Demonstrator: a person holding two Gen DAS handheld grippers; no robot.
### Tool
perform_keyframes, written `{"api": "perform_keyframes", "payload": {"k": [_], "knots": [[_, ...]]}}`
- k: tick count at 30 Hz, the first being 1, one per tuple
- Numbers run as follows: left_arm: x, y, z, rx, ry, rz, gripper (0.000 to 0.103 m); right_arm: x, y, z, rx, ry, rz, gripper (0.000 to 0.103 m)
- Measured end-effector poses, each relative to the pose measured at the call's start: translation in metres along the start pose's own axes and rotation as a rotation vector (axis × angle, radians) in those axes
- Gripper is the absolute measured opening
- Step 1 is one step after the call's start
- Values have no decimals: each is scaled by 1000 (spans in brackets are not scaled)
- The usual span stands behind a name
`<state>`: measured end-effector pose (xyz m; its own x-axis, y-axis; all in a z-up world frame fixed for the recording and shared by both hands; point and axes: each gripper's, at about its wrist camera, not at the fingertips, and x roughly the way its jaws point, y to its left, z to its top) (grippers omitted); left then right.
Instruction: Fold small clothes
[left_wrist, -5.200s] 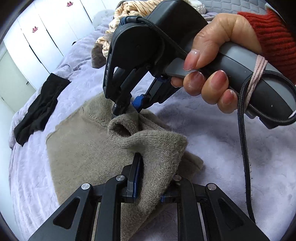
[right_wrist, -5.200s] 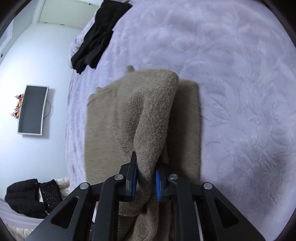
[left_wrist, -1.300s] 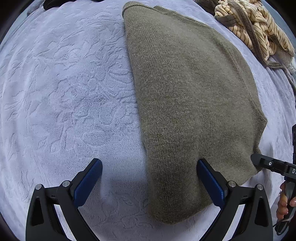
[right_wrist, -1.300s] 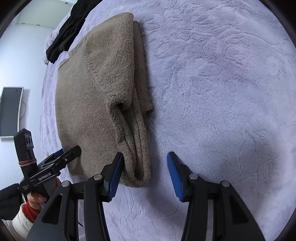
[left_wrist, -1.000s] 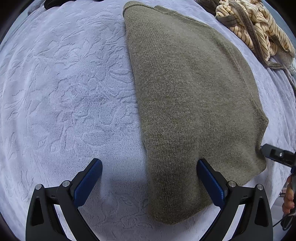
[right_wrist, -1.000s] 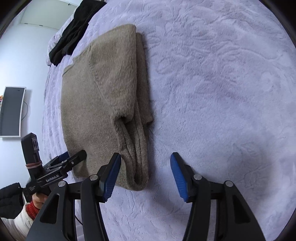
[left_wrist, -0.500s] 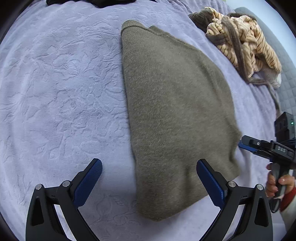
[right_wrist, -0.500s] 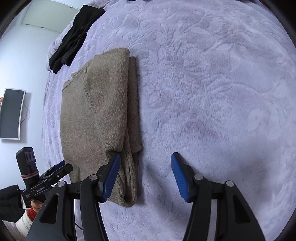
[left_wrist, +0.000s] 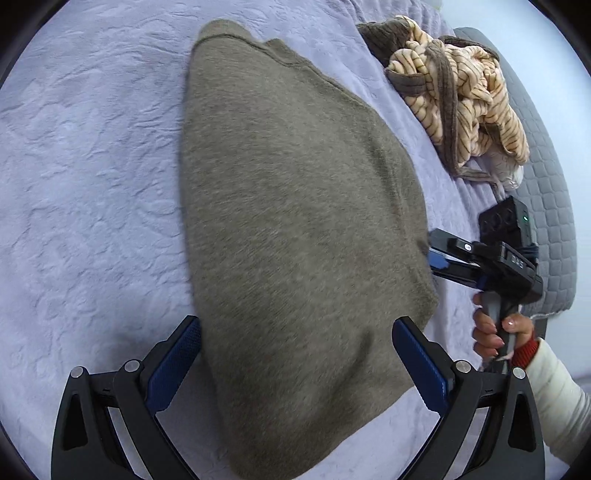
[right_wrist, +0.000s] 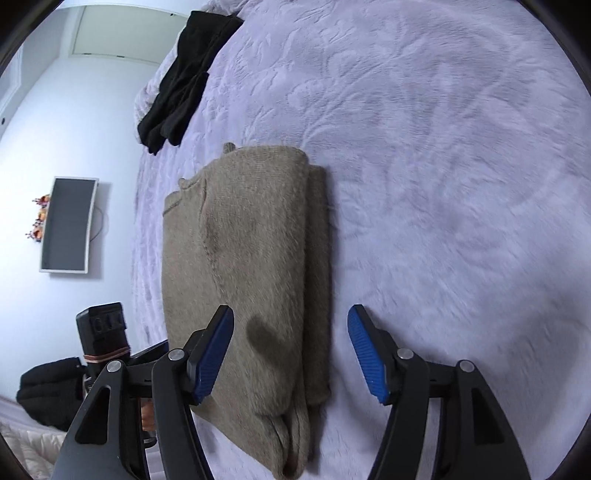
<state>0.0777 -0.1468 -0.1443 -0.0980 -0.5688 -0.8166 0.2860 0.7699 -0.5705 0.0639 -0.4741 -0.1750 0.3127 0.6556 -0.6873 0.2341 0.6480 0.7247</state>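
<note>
A taupe knitted sweater (left_wrist: 295, 206) lies folded lengthwise on the lavender bedspread (left_wrist: 92, 184). Its sleeves are stacked along the right edge in the right wrist view (right_wrist: 314, 258). My left gripper (left_wrist: 297, 332) is open wide, hovering over the sweater's near end, which spans the gap between its blue pads. My right gripper (right_wrist: 290, 319) hangs over the opposite end. Its jaws are opening, with the folded sleeve edge below them and the pads touching nothing. The right gripper (left_wrist: 436, 258) also shows at the sweater's side in the left wrist view, held by a hand (left_wrist: 491, 332).
A crumpled beige striped garment (left_wrist: 461, 103) lies near the grey quilted bed edge (left_wrist: 546, 192). A black garment (right_wrist: 184, 74) lies at the far end of the bed. On the wall hangs a screen (right_wrist: 68, 225). More dark clothing (right_wrist: 48, 391) sits beyond the bed.
Both grippers have shifted so the sweater lies between their fingers; before, it lay mostly to one side. The right jaws stand a little wider. The sweater has not moved.
</note>
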Motion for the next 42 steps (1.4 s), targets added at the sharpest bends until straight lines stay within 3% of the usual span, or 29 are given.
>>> {"api": "perform_keyframes", "payload": {"k": [8,12,13,15,17,20,31,42], "knots": [[26,-6,3,15,18,40,102,38,7,23,-44,44,66,69],[27,-11,2,17,-14,78,99,48,3,28,14,37,74,66],[25,-12,0,13,-34,94,90,46,0,28,35,33,69,51],[19,-13,-4,15,-64,89,77,42,-2,24,72,17,112,34],[12,-13,-7,27,-85,78,60,36,6,20,65,-7,132,32],[0,-13,-10,45,-103,53,50,28,21,13,72,-35,173,31],[-72,-14,-46,77,-175,-43,49,7,105,-34,38,-90,236,31],[-171,19,-131,89,-181,34,49,42,167,-127,40,-53,334,31]]}}
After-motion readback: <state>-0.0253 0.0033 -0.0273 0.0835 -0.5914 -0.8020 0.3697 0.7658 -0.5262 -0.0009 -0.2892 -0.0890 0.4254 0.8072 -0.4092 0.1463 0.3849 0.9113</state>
